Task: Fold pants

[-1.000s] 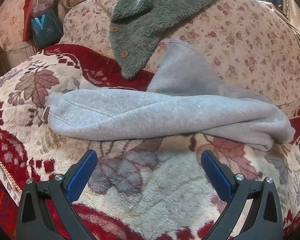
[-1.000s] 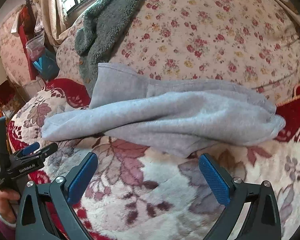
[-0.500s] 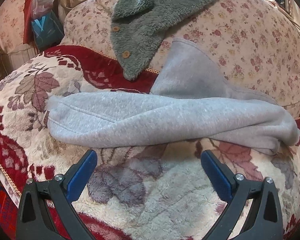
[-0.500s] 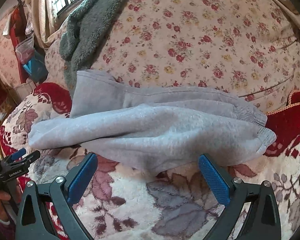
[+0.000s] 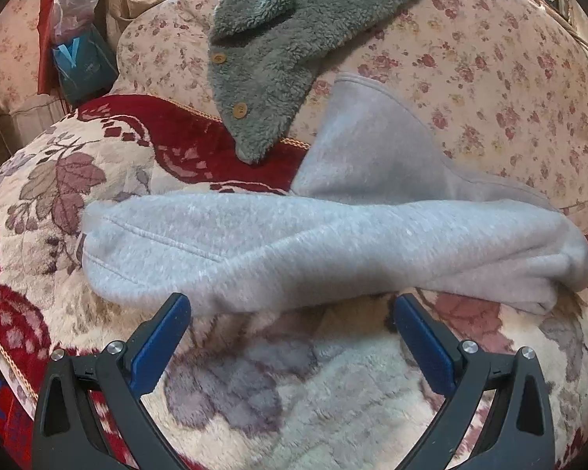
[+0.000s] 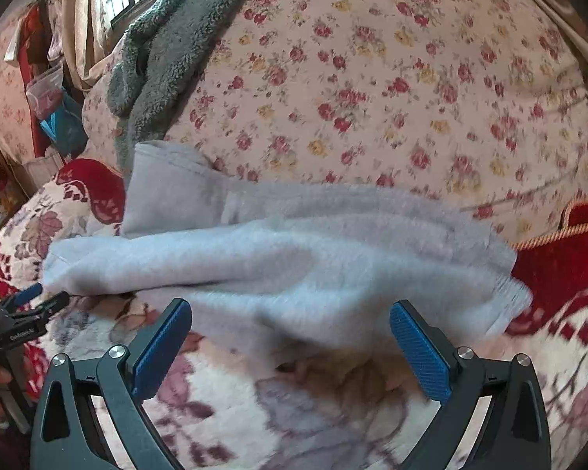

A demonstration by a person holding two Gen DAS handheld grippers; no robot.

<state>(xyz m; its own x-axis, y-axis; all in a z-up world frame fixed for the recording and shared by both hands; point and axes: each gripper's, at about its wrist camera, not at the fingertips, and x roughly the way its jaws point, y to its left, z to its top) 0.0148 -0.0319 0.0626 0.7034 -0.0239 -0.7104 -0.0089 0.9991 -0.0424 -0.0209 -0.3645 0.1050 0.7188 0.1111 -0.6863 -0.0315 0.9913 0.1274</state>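
Note:
Light grey fleece pants (image 5: 294, 246) lie folded lengthwise across a red and cream floral blanket (image 5: 274, 384), with one flap resting up against the flowered cushion behind. My left gripper (image 5: 292, 311) is open, its blue pads level with the pants' near edge and nothing between them. My right gripper (image 6: 290, 315) is open too, close to the near edge of the pants (image 6: 294, 262) toward their ribbed end at the right. At the left edge of the right wrist view the left gripper (image 6: 33, 301) shows, held by a hand.
A dark grey fleece jacket (image 5: 278, 47) with wooden buttons hangs over the flowered cushion (image 5: 490, 78) behind the pants. A blue bag (image 5: 82, 66) and a plastic pouch sit at the far left. The blanket's bare stretch lies in front of the pants.
Both grippers have moved forward toward the pants, whose near edge now reaches their fingertips. Their jaws stay open. The pants have not shifted.

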